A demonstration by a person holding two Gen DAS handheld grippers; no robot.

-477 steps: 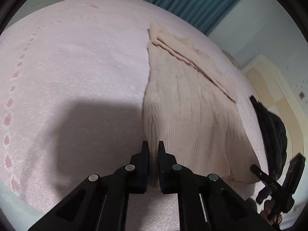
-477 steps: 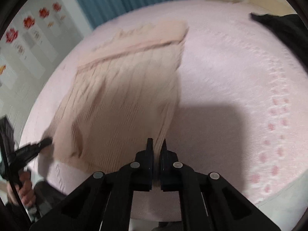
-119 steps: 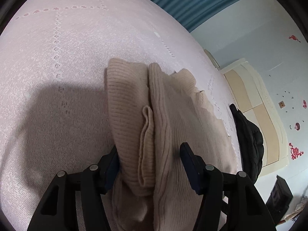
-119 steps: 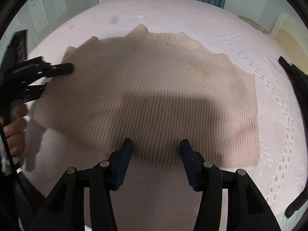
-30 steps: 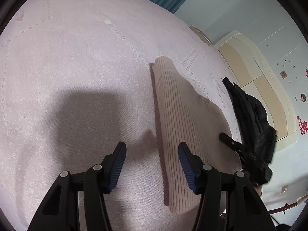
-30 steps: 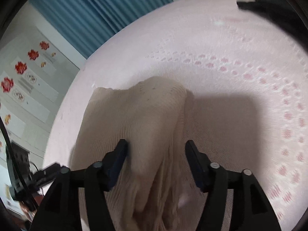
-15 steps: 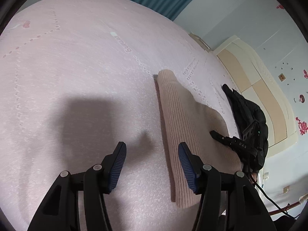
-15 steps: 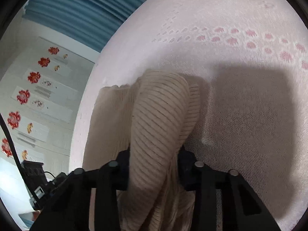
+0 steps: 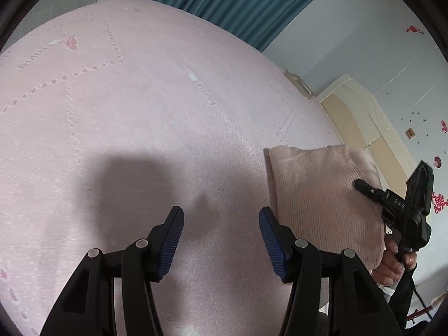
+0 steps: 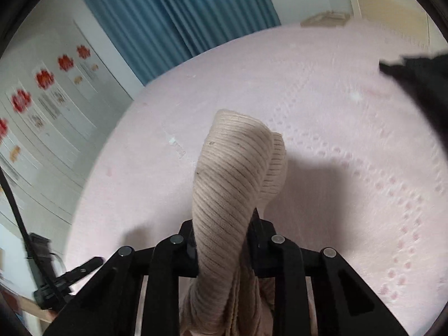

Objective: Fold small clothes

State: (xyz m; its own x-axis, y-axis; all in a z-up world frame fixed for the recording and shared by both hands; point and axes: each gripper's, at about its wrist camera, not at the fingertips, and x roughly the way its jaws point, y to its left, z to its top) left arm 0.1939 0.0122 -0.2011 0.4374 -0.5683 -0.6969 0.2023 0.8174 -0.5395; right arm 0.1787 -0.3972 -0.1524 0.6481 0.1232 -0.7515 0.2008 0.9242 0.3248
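A folded beige ribbed sweater (image 10: 232, 168) hangs as a thick bundle between the fingers of my right gripper (image 10: 224, 224), whose jaws are closing and press on it from both sides. It is held up off the pink bed cover (image 10: 336, 112). In the left wrist view the same sweater (image 9: 316, 196) hangs at the right, with the right gripper (image 9: 361, 184) gripping its far side. My left gripper (image 9: 220, 212) stands open over bare bed cover (image 9: 140, 112), left of the sweater, with nothing between its blue pads. The left gripper (image 10: 92, 263) shows at the lower left of the right wrist view.
A black garment (image 10: 420, 84) lies at the right edge of the bed. Blue curtains (image 9: 224, 0) hang behind the bed, and a cream wardrobe (image 9: 364, 117) stands at the far right. A hand (image 9: 392, 260) holds the right gripper's handle beyond the bed's near edge.
The right gripper closed on the folded sweater and lifted it off the bed. The left gripper, still open, drew back and up, away from the sweater.
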